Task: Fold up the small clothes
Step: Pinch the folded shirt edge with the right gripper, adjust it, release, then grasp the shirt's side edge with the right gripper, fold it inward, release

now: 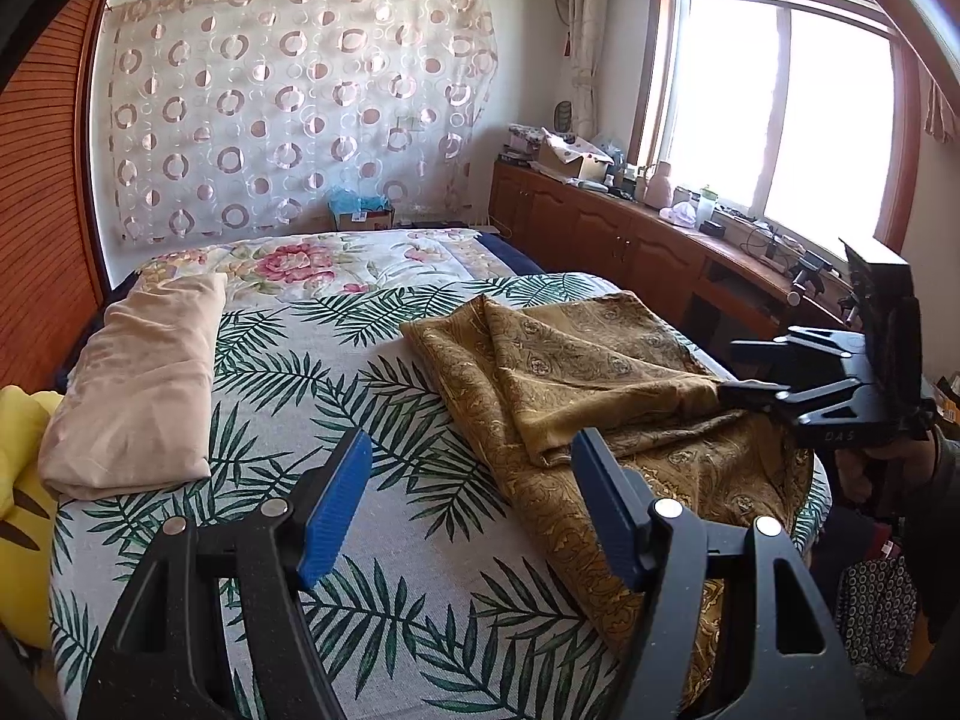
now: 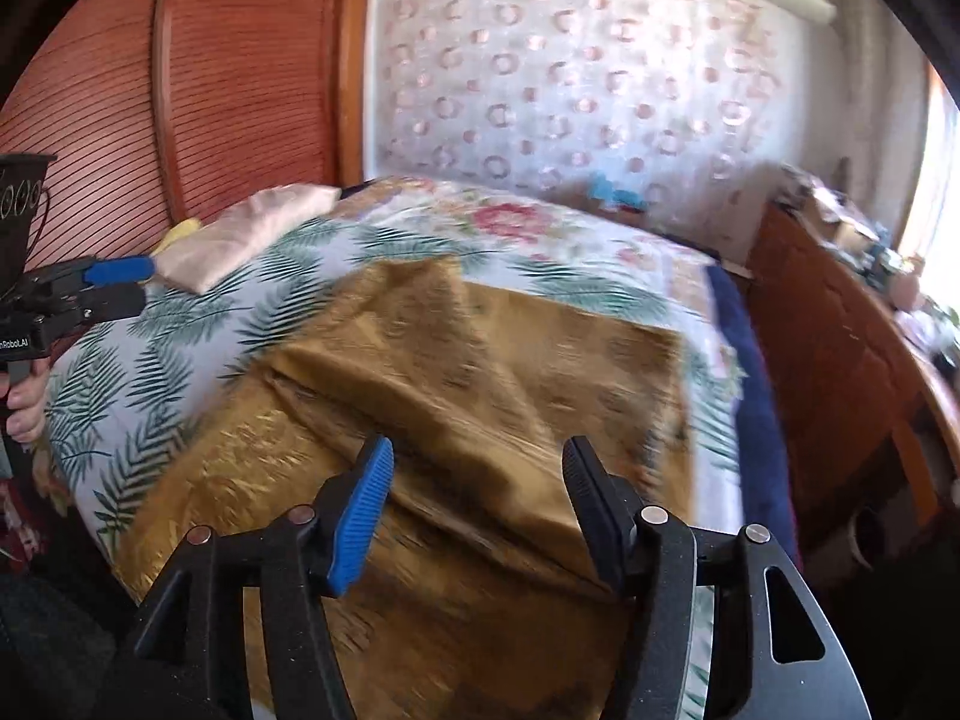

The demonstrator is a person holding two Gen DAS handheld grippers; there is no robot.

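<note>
A gold paisley cloth lies loosely doubled over on the right half of the bed, with ridges and a raised fold along its middle. My left gripper hovers open over the palm-leaf sheet, just left of the cloth's near edge, with nothing between its pads. My right gripper stands open over the cloth's right side; in the left wrist view its lower finger is at the cloth's right corner. The right wrist view is blurred, and no cloth sits between its pads.
The bed carries a folded beige cloth at its left. A yellow plush sits beside it. A wooden cabinet with clutter runs under the window on the right. A wooden panel stands on the left.
</note>
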